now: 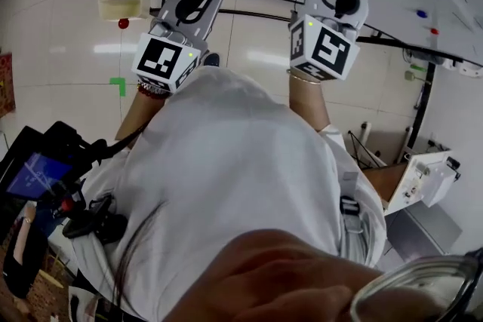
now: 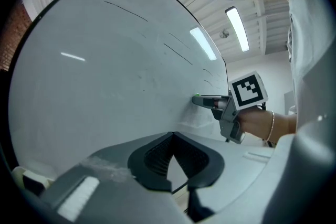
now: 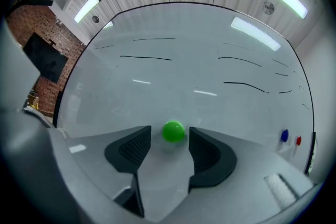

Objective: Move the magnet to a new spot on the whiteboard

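Here we are at the whiteboard (image 3: 184, 76), and the magnet (image 3: 173, 131), a small green button, sits stuck to the board right between the jaws of our right gripper (image 3: 169, 135). Those jaws stand apart, a pad on each side with a sliver of daylight showing, so nothing is gripped just now. Our left gripper (image 2: 173, 140) is off to the side, jaws closed together on nothing, taking no part.

How will this one handle? We'd judge it light and hard, a rigid, smooth, rounded cap, so the pads have little to bite on and it could squirt out if we pinch near the crown. Best to take it across its widest part, low against the board, squarely from both sides. The board's pull is the real resistance: a straight tug may make it snap free suddenly, so tipping or sliding it looks safer to us. A blue magnet (image 3: 284, 135) and a red magnet (image 3: 298, 140) sit well apart, toward the right edge.
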{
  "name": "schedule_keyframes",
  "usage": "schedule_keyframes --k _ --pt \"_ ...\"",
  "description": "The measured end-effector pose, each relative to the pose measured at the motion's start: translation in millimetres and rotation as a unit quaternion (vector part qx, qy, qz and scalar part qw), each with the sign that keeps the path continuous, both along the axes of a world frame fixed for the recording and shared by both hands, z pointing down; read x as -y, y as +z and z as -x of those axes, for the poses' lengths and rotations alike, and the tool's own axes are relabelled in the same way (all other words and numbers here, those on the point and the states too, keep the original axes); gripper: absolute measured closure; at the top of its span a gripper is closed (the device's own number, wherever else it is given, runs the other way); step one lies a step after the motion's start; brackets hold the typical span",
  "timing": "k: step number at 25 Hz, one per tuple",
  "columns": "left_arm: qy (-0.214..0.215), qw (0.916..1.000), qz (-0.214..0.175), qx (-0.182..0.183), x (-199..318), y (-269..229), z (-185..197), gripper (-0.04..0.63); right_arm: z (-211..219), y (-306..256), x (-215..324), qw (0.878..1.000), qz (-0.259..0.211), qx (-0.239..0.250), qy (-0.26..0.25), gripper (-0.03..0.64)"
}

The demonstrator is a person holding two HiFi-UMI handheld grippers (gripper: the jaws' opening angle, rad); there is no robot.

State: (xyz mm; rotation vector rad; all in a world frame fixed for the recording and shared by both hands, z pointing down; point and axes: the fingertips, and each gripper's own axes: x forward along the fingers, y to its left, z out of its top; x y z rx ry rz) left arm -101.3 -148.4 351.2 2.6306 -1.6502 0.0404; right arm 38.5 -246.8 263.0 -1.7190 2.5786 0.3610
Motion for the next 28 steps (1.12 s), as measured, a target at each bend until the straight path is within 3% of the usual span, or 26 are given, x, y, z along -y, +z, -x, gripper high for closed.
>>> schedule_keyframes --k 8,15,20,28 --pt "-0.017 0.9999 0.0 -0.001 6.7 -1.8 8.0 0.589 -5.3 -2.5 19.8 1.0 -0.004 0.005 -0.002 0.376" --pt "0.013 0.9998 -0.012 0.005 5.0 -9.8 -9.1 0.589 -2.8 -13.0 -4.8 0.999 -0.032 -0.008 -0.025 0.33" --pt "0.022 0.9996 -0.019 0.008 3.9 -11.6 -13.5 0.589 -16.1 -8.0 -19.6 0.999 -0.041 0.015 -0.031 0.324" --pt "0.014 0.9994 -0.033 -0.003 3.3 -18.8 -7.9 0.589 -24.7 -0.1 -35.7 0.994 -0.044 0.05 -0.091 0.327"
